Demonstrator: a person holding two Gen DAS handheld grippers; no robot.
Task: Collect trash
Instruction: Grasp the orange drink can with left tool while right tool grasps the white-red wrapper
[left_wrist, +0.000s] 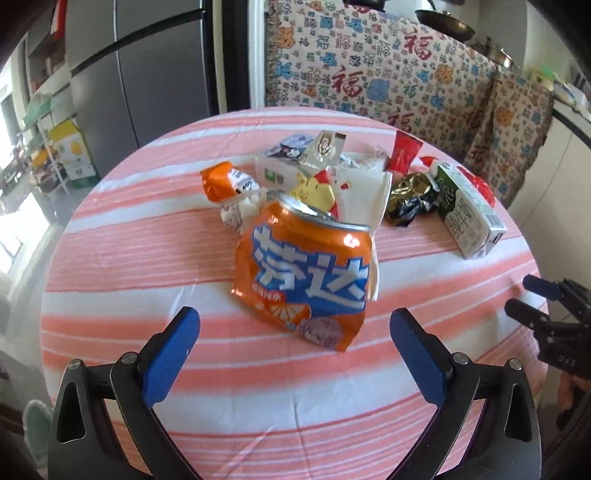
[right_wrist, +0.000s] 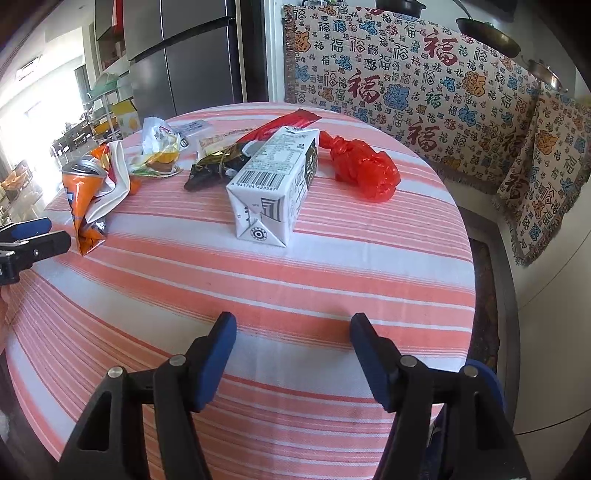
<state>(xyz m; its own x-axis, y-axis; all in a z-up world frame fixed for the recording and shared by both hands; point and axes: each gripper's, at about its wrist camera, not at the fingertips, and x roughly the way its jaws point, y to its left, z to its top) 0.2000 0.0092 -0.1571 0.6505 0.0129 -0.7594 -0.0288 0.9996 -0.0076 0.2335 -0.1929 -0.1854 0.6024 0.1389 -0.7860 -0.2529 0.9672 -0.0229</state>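
Observation:
A crushed orange soda can (left_wrist: 306, 269) lies on the striped tablecloth (left_wrist: 184, 236), just beyond my left gripper (left_wrist: 295, 325), which is open with nothing between its blue pads. Behind the can is a heap of wrappers: an orange packet (left_wrist: 221, 181), a white napkin (left_wrist: 365, 192), a dark foil wrapper (left_wrist: 410, 199). A white milk carton (right_wrist: 273, 188) lies on its side ahead of my right gripper (right_wrist: 293, 328), open and empty over the cloth. Beside the carton sits a knotted red plastic bag (right_wrist: 362, 166). The can (right_wrist: 86, 195) shows at the left of the right wrist view.
The round table's edge (right_wrist: 469, 258) drops off at the right toward a sofa under a patterned throw (right_wrist: 406, 81). A grey fridge (left_wrist: 147, 74) stands behind the table. Shelves and boxes (left_wrist: 70, 147) are at the far left. Bare cloth lies between both grippers and the trash.

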